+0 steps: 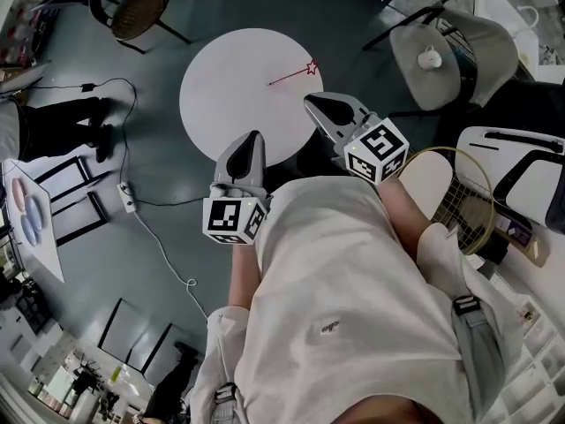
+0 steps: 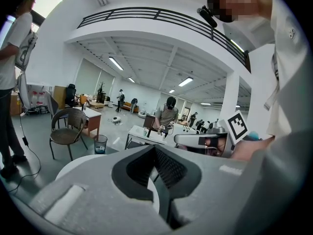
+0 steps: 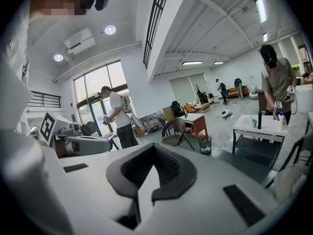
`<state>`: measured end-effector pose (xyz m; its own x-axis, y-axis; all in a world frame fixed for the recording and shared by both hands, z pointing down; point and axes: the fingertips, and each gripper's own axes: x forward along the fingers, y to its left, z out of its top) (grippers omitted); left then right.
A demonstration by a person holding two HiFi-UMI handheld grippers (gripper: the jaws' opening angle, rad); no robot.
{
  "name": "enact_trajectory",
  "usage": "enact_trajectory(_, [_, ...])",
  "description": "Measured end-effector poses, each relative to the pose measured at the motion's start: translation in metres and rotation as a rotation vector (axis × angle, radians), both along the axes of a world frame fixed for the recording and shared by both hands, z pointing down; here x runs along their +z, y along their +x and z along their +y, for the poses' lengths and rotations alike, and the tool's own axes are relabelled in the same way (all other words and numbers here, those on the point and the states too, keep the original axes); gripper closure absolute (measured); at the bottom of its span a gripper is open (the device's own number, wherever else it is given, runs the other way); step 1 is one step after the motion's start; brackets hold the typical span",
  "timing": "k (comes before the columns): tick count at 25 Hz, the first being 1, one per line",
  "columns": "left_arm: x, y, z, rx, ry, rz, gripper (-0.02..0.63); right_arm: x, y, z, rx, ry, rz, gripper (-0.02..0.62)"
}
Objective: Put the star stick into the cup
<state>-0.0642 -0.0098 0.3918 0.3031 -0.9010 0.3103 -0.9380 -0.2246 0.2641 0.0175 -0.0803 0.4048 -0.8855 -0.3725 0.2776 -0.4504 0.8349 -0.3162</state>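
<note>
The star stick (image 1: 290, 76), a thin red rod with a star at its right end, lies on the round white table (image 1: 229, 87), toward the far right side. A white cup (image 1: 430, 57) stands on a grey chair seat to the right of the table. My left gripper (image 1: 254, 137) hangs over the table's near edge, shut and empty (image 2: 155, 148). Over the near right rim, a little short of the stick, my right gripper (image 1: 312, 102) is also shut with nothing in it (image 3: 152, 148). Neither gripper touches the stick.
A wicker chair (image 1: 137, 7) stands beyond the table on the left and the grey chair (image 1: 459, 56) on the right. A cable and power strip (image 1: 128, 197) lie on the floor at left. A racket (image 1: 459, 197) rests at right. People stand around the room.
</note>
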Motion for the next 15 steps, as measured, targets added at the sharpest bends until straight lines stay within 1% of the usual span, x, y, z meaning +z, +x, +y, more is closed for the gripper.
enact_trajectory(6, [-0.008,-0.013,0.003,0.055,0.017,-0.010,0.597,-0.007,-0.006,0.011,0.052,0.006,-0.006,0.586])
enact_trajectory(11, [-0.014,-0.031,0.019,0.091,0.025,-0.009,0.597,-0.008,-0.019,0.028,0.101,-0.013,-0.004,0.586])
enact_trajectory(15, [-0.010,-0.050,0.040,0.115,0.011,0.004,0.597,-0.008,-0.033,0.046,0.138,-0.021,0.008,0.586])
